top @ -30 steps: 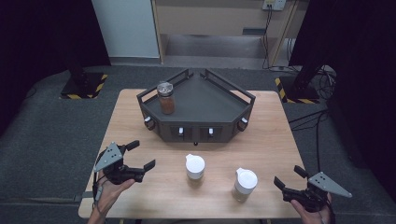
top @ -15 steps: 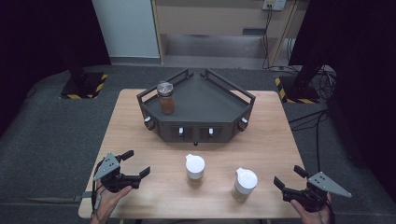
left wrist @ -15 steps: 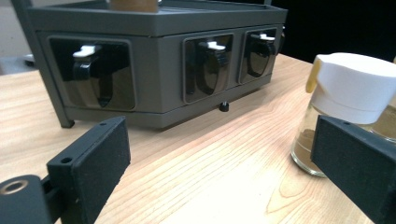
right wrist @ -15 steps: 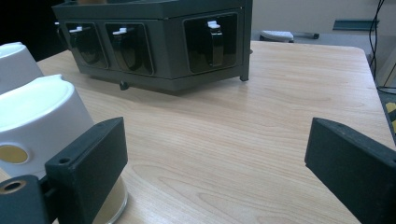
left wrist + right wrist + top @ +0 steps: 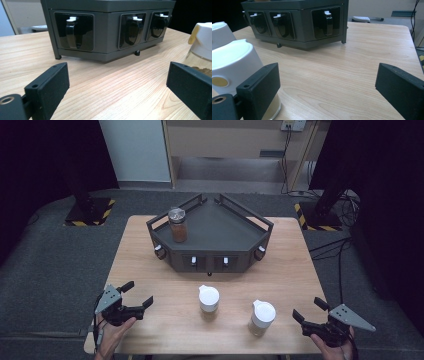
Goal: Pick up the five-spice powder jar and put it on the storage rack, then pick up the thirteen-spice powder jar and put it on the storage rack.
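Wooden bench (image 5: 150, 265) carries a dark grey rack (image 5: 220, 227) with low rails in the upper middle of the high view. On the left part of the rack stands a glass jar (image 5: 178, 225) with brown content and a clear lid. Along the front wall of the rack there are small white-tipped knobs (image 5: 193, 261).

Two jars with white caps stand on the bench in the lower middle of the frame, near each other but not touching: the left white-capped jar (image 5: 208, 302) and the right white-capped jar (image 5: 262, 317).

At the lower left of the high view, the left gripper (image 5: 137, 295) is held by a hand (image 5: 112, 332) over the bench edge, well apart from the left white-capped jar. Its fingers (image 5: 47, 90) are released and wide, with nothing between them.

At the lower right, the right gripper (image 5: 310, 309) is near the right white-capped jar, which in the right gripper view stands just beside the left finger and outside the gap. These fingers are also released and grasp nothing.
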{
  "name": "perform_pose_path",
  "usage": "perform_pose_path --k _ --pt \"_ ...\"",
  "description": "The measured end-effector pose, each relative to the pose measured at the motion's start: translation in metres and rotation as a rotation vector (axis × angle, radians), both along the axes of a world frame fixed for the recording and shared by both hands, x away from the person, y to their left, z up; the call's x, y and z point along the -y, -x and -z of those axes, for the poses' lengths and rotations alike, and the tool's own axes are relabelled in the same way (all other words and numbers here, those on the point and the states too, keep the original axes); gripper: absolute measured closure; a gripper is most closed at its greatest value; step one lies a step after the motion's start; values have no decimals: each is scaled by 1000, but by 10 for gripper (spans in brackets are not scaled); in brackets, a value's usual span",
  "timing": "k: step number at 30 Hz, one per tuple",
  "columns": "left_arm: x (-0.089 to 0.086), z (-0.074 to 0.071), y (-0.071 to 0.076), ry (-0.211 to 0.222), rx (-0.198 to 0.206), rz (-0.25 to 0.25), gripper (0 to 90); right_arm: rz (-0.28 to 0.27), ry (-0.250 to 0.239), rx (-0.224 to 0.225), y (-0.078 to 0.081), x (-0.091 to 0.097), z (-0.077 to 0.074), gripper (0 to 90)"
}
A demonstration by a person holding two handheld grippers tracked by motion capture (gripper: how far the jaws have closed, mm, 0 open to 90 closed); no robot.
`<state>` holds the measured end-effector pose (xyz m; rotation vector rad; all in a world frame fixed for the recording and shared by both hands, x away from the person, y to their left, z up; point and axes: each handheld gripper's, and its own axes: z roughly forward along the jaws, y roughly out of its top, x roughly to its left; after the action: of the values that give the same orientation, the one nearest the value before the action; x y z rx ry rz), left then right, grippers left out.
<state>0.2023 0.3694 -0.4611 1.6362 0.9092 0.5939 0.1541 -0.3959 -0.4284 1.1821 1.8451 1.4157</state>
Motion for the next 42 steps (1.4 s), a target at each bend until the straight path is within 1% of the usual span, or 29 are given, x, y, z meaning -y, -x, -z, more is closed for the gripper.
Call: perform_pose_path --k 4,7,10,14,18,24,32,34,35,36,38,39,40,41,42 --pt "1 -1 1 -10 3 -1 32 1 -2 0 0 0 0 58" --pt "1 -1 0 -12 0 9 30 0 0 0 0 0 0 58" --pt "2 -2 -1 -23 1 21 29 0 -2 0 0 0 0 58" --pt "2 -1 -2 -26 4 35 29 2 -1 1 0 0 0 56" --pt "1 -1 -3 -19 3 47 29 7 -1 1 1 0 0 53" --pt "3 -2 -5 -31 1 75 28 11 -5 1 1 0 0 46" --pt "4 -2 -6 -28 -5 87 23 4 -8 -3 -1 0 0 32" --pt "4 -2 -6 -28 -7 88 21 6 4 -4 -1 -3 -1 32" --pt "3 -2 -6 -26 -9 90 20 5 3 -9 -1 -3 -3 31" --pt "3 -2 -7 -25 -11 89 20 -1 -3 -4 -1 -3 -3 34" --pt "3 -2 -7 -24 -16 93 20 4 5 -2 -1 -5 -6 33" --pt "3 -2 -7 -24 -17 97 19 0 -9 -3 -1 -5 -7 33" --pt "3 -2 -7 -27 -13 99 23 -5 -16 10 1 -7 -12 33" --pt "3 -2 -7 -27 -11 104 23 -5 -16 10 1 -7 -12 33" --pt "3 -2 -8 -24 -14 106 23 -13 -7 19 2 -10 -16 33"
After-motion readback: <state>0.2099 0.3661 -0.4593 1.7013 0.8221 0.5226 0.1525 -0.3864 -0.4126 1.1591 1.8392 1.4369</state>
